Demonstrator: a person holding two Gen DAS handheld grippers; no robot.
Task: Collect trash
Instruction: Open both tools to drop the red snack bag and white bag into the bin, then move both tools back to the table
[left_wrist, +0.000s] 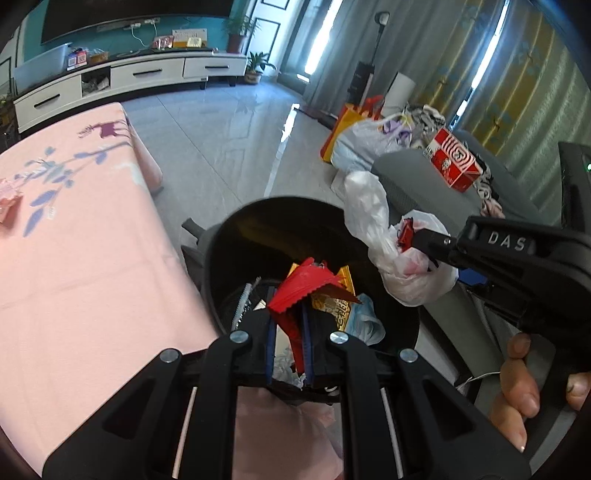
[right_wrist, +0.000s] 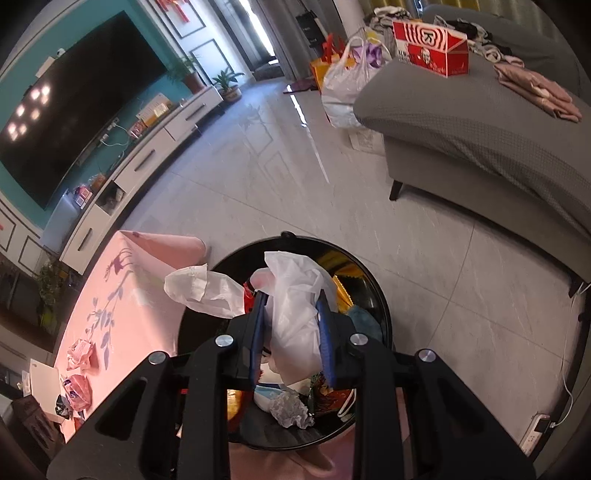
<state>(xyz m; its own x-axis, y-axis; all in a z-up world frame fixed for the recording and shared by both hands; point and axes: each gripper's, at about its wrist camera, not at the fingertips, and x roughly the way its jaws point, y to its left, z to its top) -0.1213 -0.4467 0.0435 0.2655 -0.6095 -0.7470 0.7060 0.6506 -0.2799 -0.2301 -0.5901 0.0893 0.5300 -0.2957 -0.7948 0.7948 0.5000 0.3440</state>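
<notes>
- Right now the left gripper (left_wrist: 290, 332) is clenched on a red wrapper (left_wrist: 301, 290), and holds it over the open top of the black trash bin (left_wrist: 229, 236).
- The right gripper (right_wrist: 291, 332) is squeezed tight on a crumpled white plastic bag (right_wrist: 295, 314), also over the bin (right_wrist: 376, 291).
- Seen from the left wrist, the same white bag (left_wrist: 373, 225) hangs from the right gripper's (left_wrist: 415, 242) tips just above the bin's far rim, with a bit of red caught in the fingers.
- Down inside the bin lie a gold wrapper (left_wrist: 332, 306), a pale blue bag (left_wrist: 364, 317) and a ball of crinkled clear plastic (right_wrist: 290, 408).
- The bin stands on the grey tile floor (right_wrist: 369, 199), just beside a table with a pink flowered cloth (left_wrist: 74, 236).
- Some small pink packets (right_wrist: 79, 354) sit on that cloth.
- A grey sofa (right_wrist: 480, 122) with a red and white box (right_wrist: 430, 48) on it is well apart from the bin.
</notes>
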